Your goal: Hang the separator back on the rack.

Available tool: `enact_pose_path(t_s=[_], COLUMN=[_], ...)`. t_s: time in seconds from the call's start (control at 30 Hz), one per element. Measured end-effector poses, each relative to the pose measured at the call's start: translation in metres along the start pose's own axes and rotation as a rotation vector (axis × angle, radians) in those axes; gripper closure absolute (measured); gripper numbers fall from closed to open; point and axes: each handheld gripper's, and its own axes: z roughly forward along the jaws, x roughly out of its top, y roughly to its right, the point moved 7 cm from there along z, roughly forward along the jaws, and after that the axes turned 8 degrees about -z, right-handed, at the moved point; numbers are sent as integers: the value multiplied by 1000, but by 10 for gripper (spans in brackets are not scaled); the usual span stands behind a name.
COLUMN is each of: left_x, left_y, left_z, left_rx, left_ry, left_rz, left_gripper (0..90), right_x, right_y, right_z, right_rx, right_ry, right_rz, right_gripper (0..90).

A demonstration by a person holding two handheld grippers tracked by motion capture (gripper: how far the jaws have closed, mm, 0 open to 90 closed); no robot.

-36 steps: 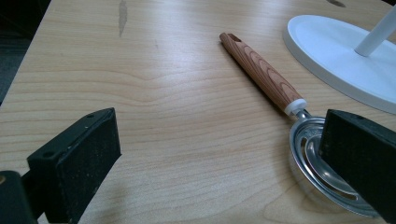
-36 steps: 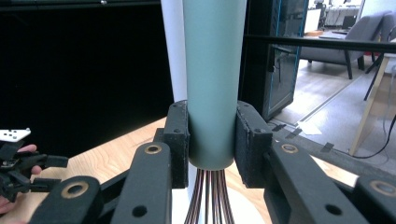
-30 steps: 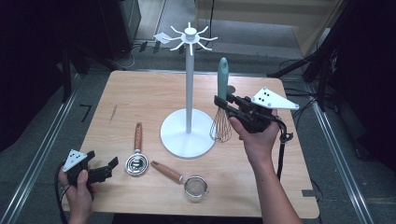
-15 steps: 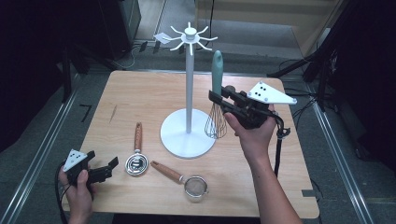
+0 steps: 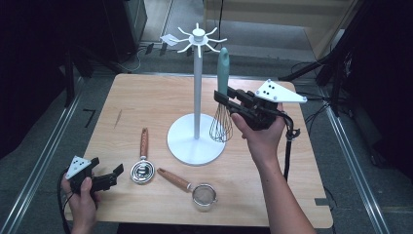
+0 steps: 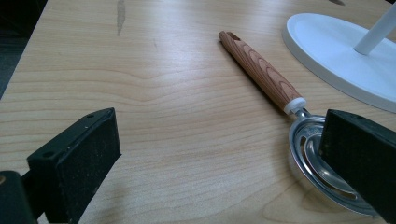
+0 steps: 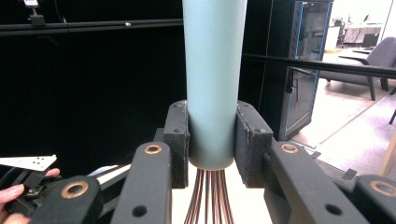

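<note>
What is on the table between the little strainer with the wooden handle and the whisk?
In the high view, the round white base of the hook stand sits between the strainer and the whisk.

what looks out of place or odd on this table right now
Nothing looks spilled or damaged. The whisk is held upright in the right gripper beside the white stand, whose hooks are bare.

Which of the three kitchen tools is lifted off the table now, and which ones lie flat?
The whisk with the pale green handle: the right hand-held gripper holds it upright beside the white stand. The wooden-handled coil tool and small strainer lie flat.
</note>
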Motion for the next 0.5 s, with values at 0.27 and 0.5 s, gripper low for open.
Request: enact_pose_path(t_s=[0.27,0.5], left_x=[0,0], left_y=[0,0], left_z=[0,0], left_rx=[0,-1], left_ry=[-1,0], left_rz=[0,-1], left_gripper=[0,0], right_x=[2,2], right_y=[0,0], right_z=[5,9], right_rx=[15,22], right_ry=[-5,-5], right_rz=[4,14], right_gripper=[709,708])
